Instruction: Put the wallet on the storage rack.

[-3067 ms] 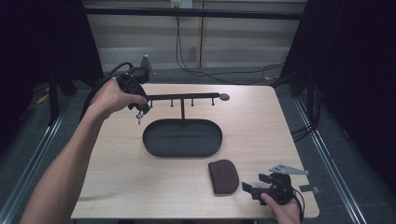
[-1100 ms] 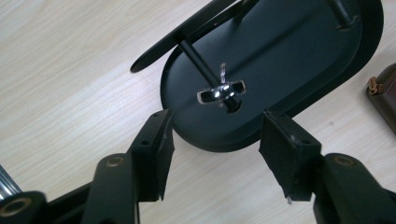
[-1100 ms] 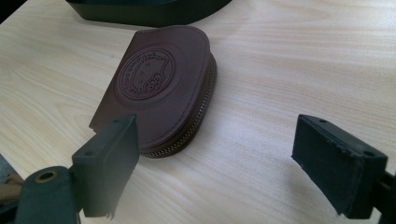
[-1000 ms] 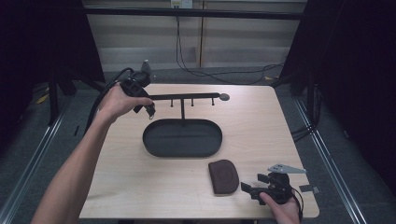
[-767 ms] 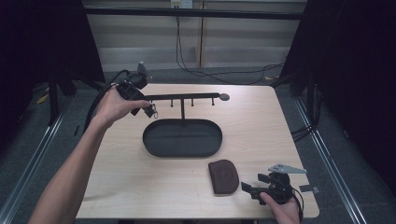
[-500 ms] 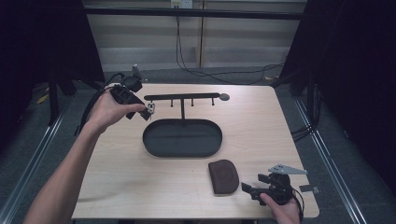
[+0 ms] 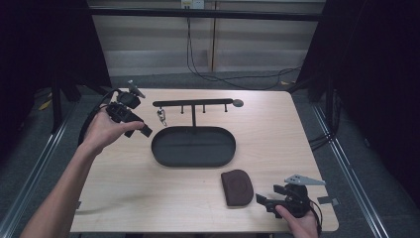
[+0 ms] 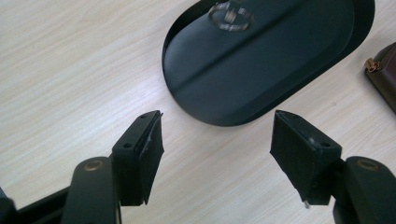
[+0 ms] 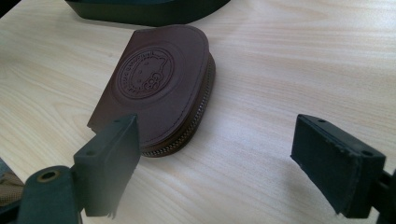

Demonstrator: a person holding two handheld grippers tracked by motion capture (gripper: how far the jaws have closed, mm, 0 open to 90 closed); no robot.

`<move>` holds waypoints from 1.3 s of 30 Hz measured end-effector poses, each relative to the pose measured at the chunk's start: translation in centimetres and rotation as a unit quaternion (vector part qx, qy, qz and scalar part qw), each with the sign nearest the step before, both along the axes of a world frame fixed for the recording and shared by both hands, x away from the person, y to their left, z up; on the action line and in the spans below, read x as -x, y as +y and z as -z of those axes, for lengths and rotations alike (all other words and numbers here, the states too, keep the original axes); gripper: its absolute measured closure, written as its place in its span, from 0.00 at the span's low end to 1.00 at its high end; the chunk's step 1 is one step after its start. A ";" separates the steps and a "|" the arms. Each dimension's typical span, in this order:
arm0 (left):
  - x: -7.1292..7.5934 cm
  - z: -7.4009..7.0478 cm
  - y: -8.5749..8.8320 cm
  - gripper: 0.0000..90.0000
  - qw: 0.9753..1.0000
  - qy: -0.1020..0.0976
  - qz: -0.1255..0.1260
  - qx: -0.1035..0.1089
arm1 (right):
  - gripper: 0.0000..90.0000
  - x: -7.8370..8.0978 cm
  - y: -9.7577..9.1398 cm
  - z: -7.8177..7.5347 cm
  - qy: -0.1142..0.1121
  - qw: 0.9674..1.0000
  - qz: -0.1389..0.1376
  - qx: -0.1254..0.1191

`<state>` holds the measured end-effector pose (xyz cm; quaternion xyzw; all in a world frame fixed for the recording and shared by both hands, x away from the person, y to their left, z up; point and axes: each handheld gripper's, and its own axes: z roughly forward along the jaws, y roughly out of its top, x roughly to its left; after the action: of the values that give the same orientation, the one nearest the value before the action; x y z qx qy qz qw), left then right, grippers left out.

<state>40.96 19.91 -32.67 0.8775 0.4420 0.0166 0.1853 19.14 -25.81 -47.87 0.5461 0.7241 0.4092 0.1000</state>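
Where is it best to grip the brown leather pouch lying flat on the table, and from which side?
Probably across the straight, unzipped edge of the brown leather pouch, coming low from the near side where the right gripper waits open. The pouch lies flat, so the jaws should pinch an edge.

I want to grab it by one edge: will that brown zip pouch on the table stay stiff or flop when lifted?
The brown pouch looks like stitched leather lying flat, so it probably bends a little rather than flopping. It seems thin and likely light. Its smooth embossed face may be slippery, so the zip edge seems the safer place to grip.
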 end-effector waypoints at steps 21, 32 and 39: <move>5.2 3.3 5.3 0.21 0.993 -0.069 -0.012 0.092 | 0.17 -0.1 -0.1 0.0 -0.002 1.000 0.002 -0.003; 8.2 6.6 6.5 0.20 0.988 -0.117 -0.008 0.101 | 0.17 -0.1 -0.1 0.0 -0.001 1.000 0.006 -0.002; 10.6 7.9 7.0 0.19 0.981 -0.166 -0.033 0.092 | 0.17 -0.1 -0.1 0.0 -0.004 1.000 0.011 0.000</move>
<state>30.37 26.95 -40.61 0.8265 0.4335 0.1274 0.3358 19.22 -25.91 -47.84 0.5523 0.7176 0.4103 0.1078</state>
